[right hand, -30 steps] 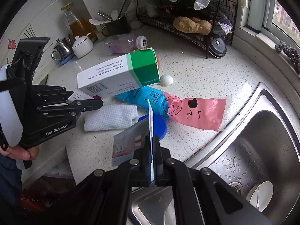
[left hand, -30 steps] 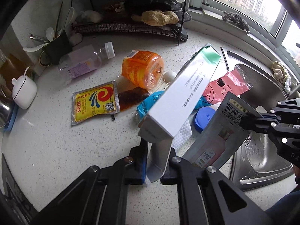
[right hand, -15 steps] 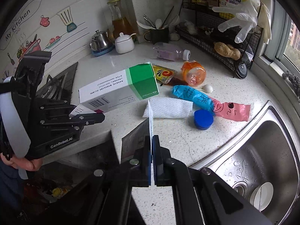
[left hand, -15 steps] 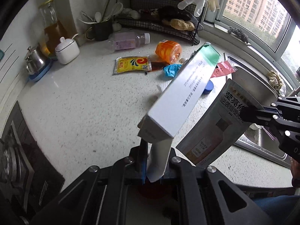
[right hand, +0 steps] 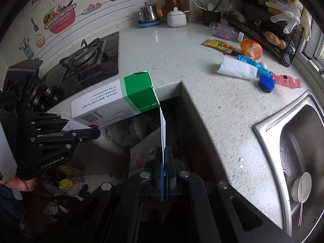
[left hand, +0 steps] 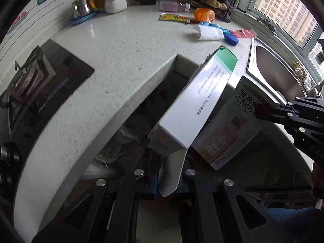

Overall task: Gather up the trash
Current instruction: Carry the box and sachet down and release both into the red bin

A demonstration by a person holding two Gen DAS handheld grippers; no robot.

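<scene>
My left gripper (left hand: 169,179) is shut on the end flap of a white and green carton (left hand: 194,109), also seen in the right wrist view (right hand: 115,101). My right gripper (right hand: 164,160) is shut on a flat grey-green sachet (right hand: 163,129), seen face-on in the left wrist view (left hand: 232,125). Both are held off the counter's front edge, above the dark gap in front of it, with trash on the floor (right hand: 66,184) below. More trash lies on the counter: a white tissue (right hand: 238,69), a blue lid (right hand: 266,84), a pink wrapper (right hand: 285,81), an orange jar (right hand: 251,49), a yellow sachet (right hand: 217,44).
The white speckled counter (right hand: 212,101) has a notch at its front edge. A steel sink (right hand: 299,151) is at the right, a gas hob (right hand: 85,58) at the left. A wire rack (right hand: 269,30), cups and a kettle (right hand: 147,14) stand along the back wall.
Both grippers have pulled back from the pile on the counter with the carton and the sachet, and now hang past the counter's front edge over the floor.
</scene>
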